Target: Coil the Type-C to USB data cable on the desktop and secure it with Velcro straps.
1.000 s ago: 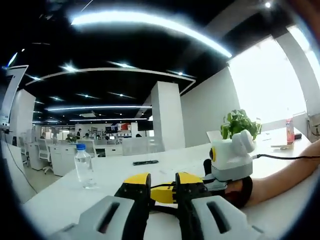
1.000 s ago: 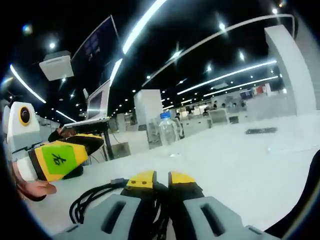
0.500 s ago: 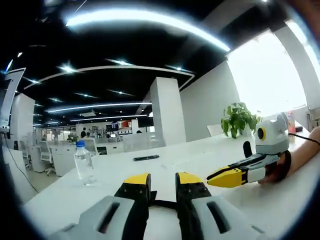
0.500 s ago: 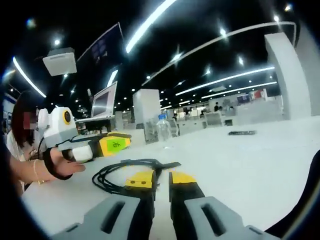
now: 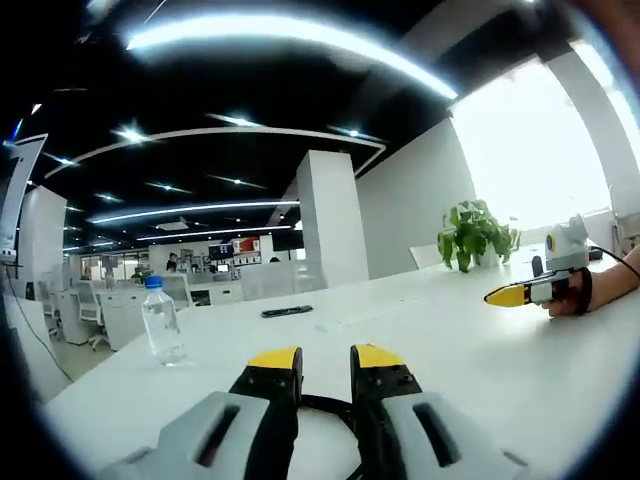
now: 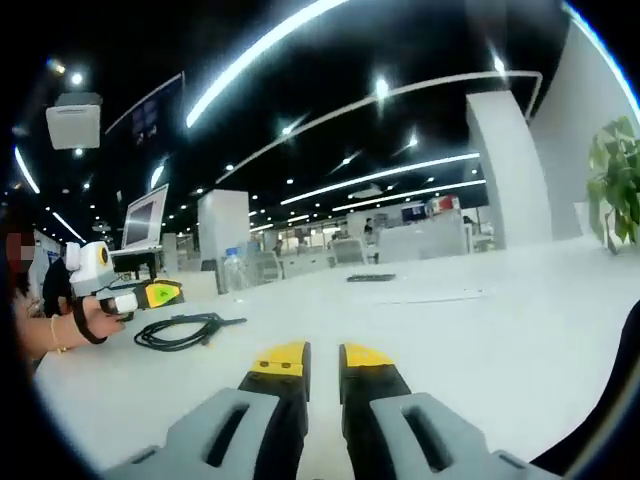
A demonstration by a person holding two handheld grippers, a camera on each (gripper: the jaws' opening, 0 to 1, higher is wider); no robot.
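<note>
The black data cable [image 6: 182, 332] lies in a loose coil on the white desk [image 6: 480, 340], far off to the left in the right gripper view. Just above the coil a hand holds my left gripper [image 6: 176, 293]. In the left gripper view a strand of the cable [image 5: 325, 405] crosses low between the left gripper's [image 5: 326, 358] own jaws, which stand a little apart. Far to the right in that view is my right gripper [image 5: 492, 297]. Its own view shows the right gripper [image 6: 324, 356] with jaws close together and nothing between them.
A clear water bottle [image 5: 160, 320] [image 6: 232, 270] stands at the desk's far side. A flat black object [image 5: 287, 312] [image 6: 370, 278] lies further back. A potted plant [image 5: 475, 235] is at the right. A laptop on a stand [image 6: 145, 220] rises behind the left gripper.
My right gripper has drawn back far from the cable and from the left gripper, leaving the coil on the desk. The left gripper has hardly moved.
</note>
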